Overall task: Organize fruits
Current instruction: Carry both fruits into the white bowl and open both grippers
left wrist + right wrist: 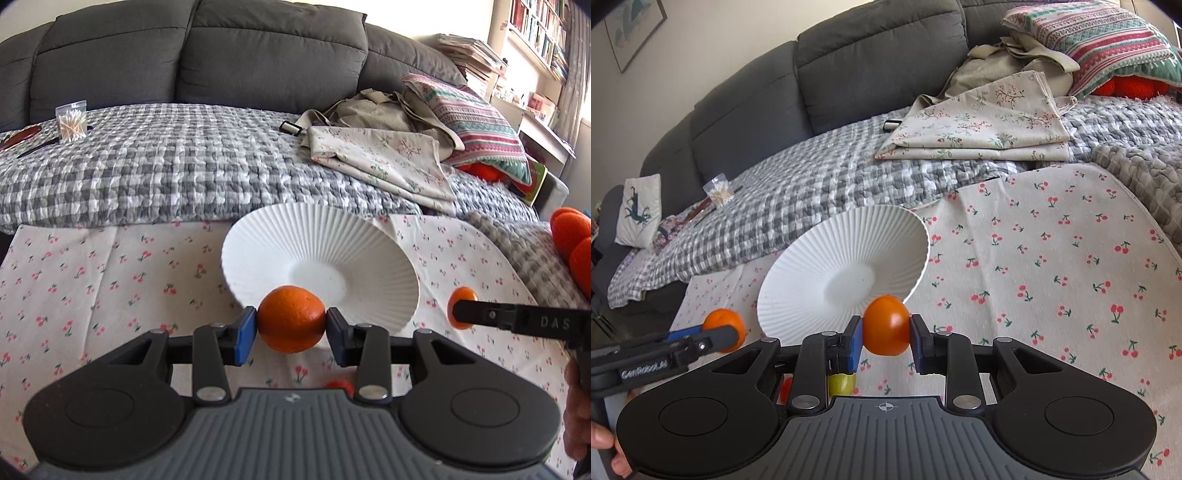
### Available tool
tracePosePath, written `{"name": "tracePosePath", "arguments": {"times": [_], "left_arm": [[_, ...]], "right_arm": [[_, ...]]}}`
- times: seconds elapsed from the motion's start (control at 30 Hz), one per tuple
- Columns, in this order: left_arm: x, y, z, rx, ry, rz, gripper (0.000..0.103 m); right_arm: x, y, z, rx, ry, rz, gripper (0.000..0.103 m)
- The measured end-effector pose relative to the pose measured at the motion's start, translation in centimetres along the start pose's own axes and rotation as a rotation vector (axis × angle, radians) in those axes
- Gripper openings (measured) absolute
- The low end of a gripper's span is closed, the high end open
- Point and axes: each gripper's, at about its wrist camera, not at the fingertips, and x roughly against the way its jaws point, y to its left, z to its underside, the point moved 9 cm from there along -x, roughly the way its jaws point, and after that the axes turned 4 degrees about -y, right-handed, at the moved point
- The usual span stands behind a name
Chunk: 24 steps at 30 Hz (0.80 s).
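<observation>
My left gripper (291,325) is shut on an orange (291,314), held just in front of the near rim of a white ribbed bowl (317,236), which holds nothing. My right gripper (886,338) is shut on a smooth orange-red fruit (886,325), held at the bowl's (820,258) near right rim. Each gripper shows in the other's view: the right one (461,312) with its fruit (461,295) right of the bowl, the left one (720,336) with the orange (722,321) left of it. A yellow-green fruit (842,384) and a red one (340,386) lie on the cloth below.
The bowl stands on a cherry-print cloth (1052,258). Behind it lies a grey checked blanket (166,166) on a dark sofa (221,55), with folded floral cloth (380,155), a striped pillow (472,114) and a cotton-swab box (71,125).
</observation>
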Motion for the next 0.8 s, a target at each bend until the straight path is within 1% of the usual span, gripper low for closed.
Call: {"name": "tracePosePath", "arguments": {"times": [0.13,0.23,0.53,0.8], "left_arm": [[-1.0,-0.6,-0.9,-0.002,-0.016,0.002,0.039],[-1.9,-0.9,-1.2,-0.023,-0.022,-0.007,0.039],[-4.5,-0.9,-1.0,-0.075,-0.004,-0.038,0.039],[-6.1,-0.8,0.0,-0.113,0.017,-0.054,0.039]], "right_arm": [[-0.1,-0.2,-0.9,-0.024,-0.025,-0.020,0.026],[-0.9,-0.1,-1.2,-0.012,-0.026,-0.020,0.026],[-3.9,1.4,-0.8,0.054,0.003,-0.019,0.026],[-6.1,2.5,0.4,0.121,0.039,-0.013,0.026]]}}
